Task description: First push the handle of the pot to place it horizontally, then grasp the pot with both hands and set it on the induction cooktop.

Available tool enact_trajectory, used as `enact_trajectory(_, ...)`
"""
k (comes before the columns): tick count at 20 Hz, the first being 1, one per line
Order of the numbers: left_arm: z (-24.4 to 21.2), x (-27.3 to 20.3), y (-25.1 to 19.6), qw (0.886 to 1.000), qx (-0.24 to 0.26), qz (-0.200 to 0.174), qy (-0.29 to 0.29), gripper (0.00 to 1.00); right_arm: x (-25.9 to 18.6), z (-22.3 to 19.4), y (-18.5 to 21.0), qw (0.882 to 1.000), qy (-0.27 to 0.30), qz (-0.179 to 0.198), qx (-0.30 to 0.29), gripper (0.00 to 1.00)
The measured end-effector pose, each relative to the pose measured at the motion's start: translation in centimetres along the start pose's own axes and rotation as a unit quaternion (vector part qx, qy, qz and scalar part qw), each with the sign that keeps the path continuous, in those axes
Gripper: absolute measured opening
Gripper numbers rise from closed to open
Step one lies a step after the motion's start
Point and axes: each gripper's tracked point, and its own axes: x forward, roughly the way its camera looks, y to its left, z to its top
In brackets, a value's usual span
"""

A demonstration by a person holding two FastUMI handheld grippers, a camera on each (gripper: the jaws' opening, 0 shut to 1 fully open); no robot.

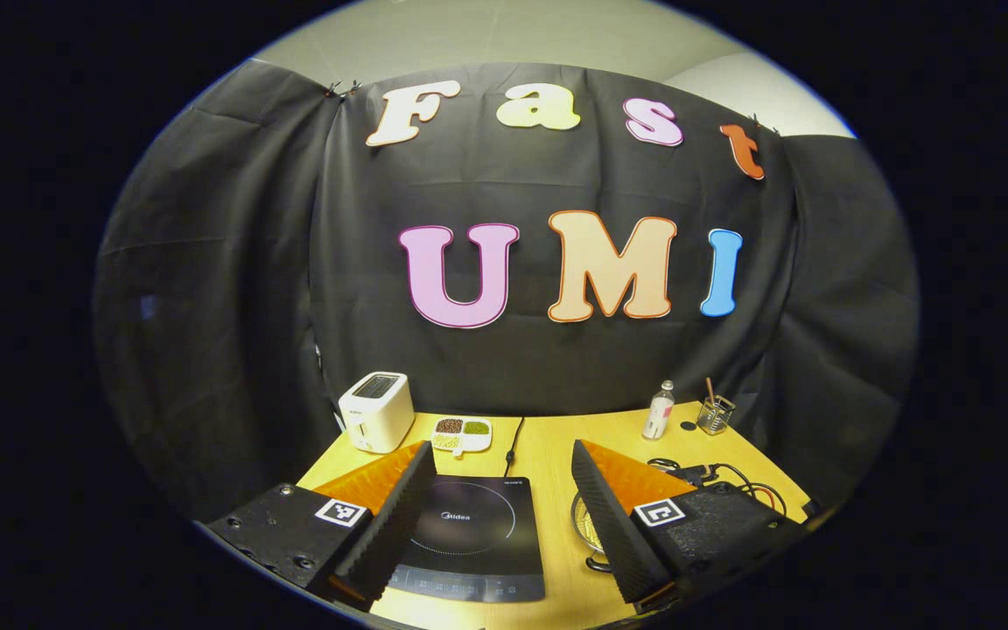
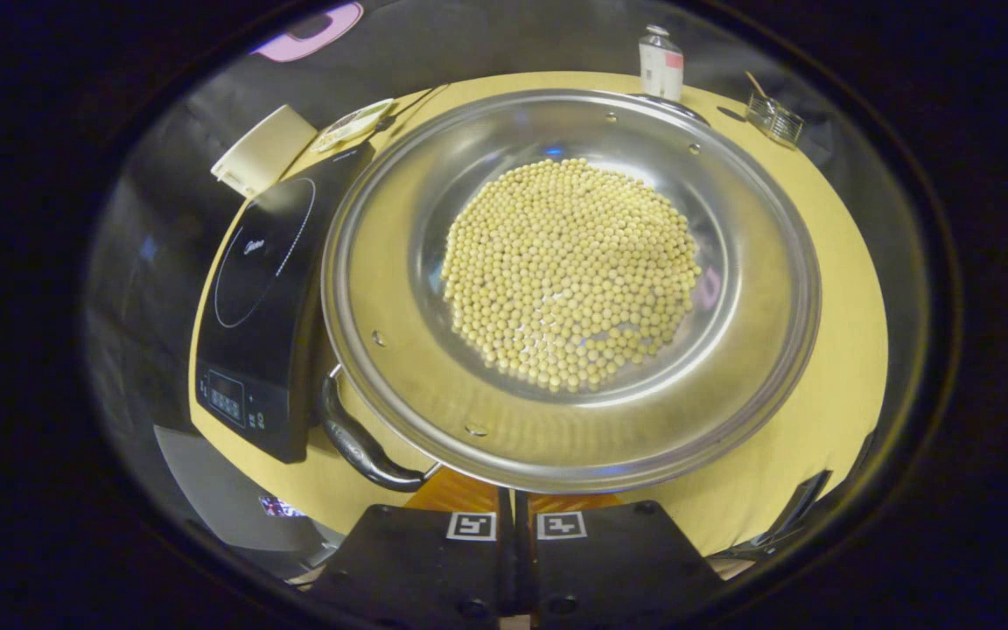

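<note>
Yellow table before black cloth; left claw spread wide, right claw closed

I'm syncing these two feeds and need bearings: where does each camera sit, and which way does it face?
Left gripper view: rides the left gripper, held low and level, facing the booth's back wall across the table; its own fingers stand apart.
Right gripper view: rides the right gripper, looking steeply down into the pot of beans; its fingers meet under the rim.
Shared: induction cooktop, toaster, bottle, pot.
</note>
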Motion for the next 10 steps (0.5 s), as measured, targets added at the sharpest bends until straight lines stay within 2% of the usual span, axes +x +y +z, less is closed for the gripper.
enact_trajectory(1, -0.3, -0.3, 0.3, 1.000, -0.004, 0.003, 0.002, 0.92, 0.0, 0.0, 0.4, 1.000, 0.003, 0.002, 0.002, 0.00)
enact_trajectory(2, -0.6, -0.7, 0.8, 1.000, -0.008, 0.006, 0.003, 0.96, 0.2, 0.0, 0.6, 1.000, 0.005, 0.001, 0.000, 0.00)
enact_trajectory(5, -2.1, -2.0, 2.4, 1.000, -0.022, 0.019, 0.008, 0.92, 0.4, 0.3, 1.0, 1.000, 0.007, -0.009, -0.016, 0.02)
enact_trajectory(6, -2.5, -2.5, 3.0, 0.999, -0.026, 0.025, 0.009, 0.95, 0.4, 0.5, 1.3, 1.000, 0.008, -0.007, -0.013, 0.02)
enact_trajectory(7, -3.1, -3.0, 3.8, 0.999, -0.028, 0.032, 0.013, 0.92, 0.6, 0.5, 2.1, 1.000, 0.008, -0.003, -0.007, 0.00)
enact_trajectory(8, -3.5, -3.5, 4.6, 0.999, -0.027, 0.040, 0.017, 0.96, 0.7, 0.7, 2.7, 1.000, 0.007, 0.002, 0.000, 0.00)
enact_trajectory(10, -4.2, -4.3, 6.1, 0.998, -0.028, 0.057, 0.020, 0.96, 1.0, 1.3, 3.8, 1.000, 0.004, 0.013, 0.017, 0.02)
